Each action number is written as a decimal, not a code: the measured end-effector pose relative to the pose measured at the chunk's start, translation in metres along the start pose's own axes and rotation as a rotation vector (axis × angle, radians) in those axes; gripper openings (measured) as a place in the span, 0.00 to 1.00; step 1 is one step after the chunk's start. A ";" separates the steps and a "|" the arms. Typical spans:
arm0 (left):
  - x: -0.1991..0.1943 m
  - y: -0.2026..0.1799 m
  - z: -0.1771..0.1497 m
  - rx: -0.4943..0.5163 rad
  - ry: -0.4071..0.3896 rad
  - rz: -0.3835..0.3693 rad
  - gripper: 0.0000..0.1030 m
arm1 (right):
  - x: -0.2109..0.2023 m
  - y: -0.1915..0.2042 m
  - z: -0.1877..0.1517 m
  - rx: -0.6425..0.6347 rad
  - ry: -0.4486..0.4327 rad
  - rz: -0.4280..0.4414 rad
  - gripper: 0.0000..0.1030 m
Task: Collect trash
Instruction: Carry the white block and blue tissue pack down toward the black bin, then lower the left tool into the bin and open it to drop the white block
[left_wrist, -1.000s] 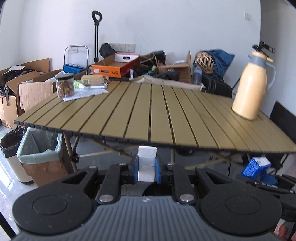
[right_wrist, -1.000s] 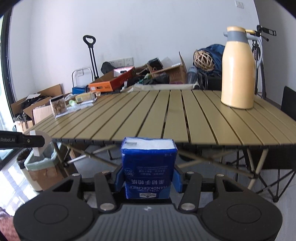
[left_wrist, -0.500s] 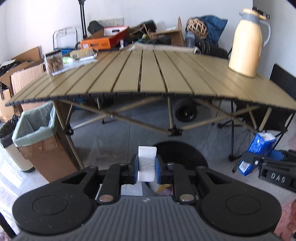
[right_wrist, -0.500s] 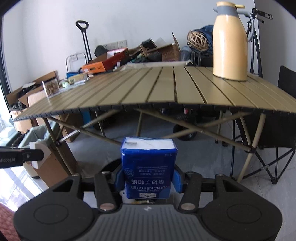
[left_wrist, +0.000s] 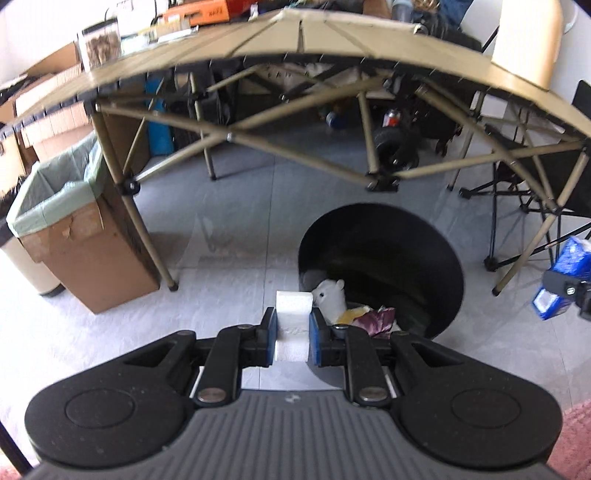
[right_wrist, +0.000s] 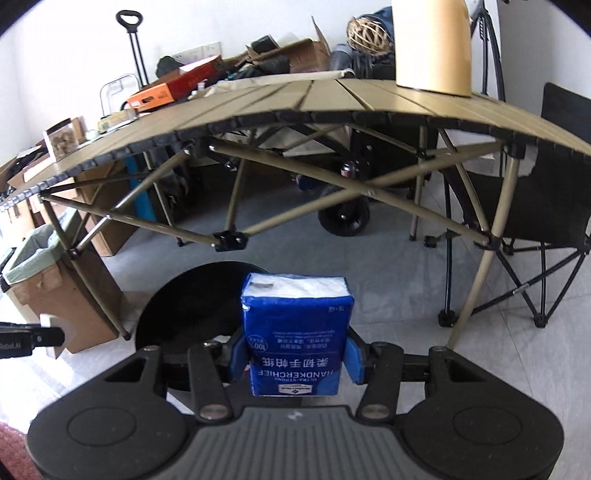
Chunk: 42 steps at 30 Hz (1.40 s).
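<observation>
My left gripper is shut on a small white foam block, held just left of the near rim of a round black bin on the floor. The bin holds a white crumpled item and coloured wrappers. My right gripper is shut on a blue tissue pack, above the right edge of the same black bin. In the left wrist view the tissue pack shows at the far right. The foam block shows at the left edge of the right wrist view.
A folding slatted table spans the top, its crossed legs behind the bin. A cardboard box lined with a green bag stands to the left. A black folding chair is on the right. A cream jug stands on the table.
Both grippers have sunk from table height to below the tabletop and tilted down. The black bin on the floor has come into view beneath them. Both keep their holds.
</observation>
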<state>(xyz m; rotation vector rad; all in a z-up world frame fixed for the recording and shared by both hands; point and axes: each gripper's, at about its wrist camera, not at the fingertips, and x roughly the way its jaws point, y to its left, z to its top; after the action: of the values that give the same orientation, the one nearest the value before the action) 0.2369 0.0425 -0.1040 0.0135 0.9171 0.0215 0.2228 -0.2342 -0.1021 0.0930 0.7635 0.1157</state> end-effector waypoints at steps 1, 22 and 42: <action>0.005 0.002 0.000 -0.005 0.012 0.002 0.17 | 0.003 -0.002 -0.001 0.005 0.002 -0.003 0.49; 0.041 -0.033 0.036 -0.012 0.072 -0.016 0.17 | 0.024 -0.056 -0.008 0.143 0.051 -0.083 0.49; 0.073 -0.116 0.096 -0.016 0.072 -0.052 0.17 | 0.015 -0.112 -0.020 0.268 0.033 -0.170 0.49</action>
<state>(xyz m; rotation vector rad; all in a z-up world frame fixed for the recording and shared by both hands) 0.3593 -0.0723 -0.1064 -0.0266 0.9891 -0.0192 0.2279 -0.3425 -0.1408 0.2801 0.8136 -0.1477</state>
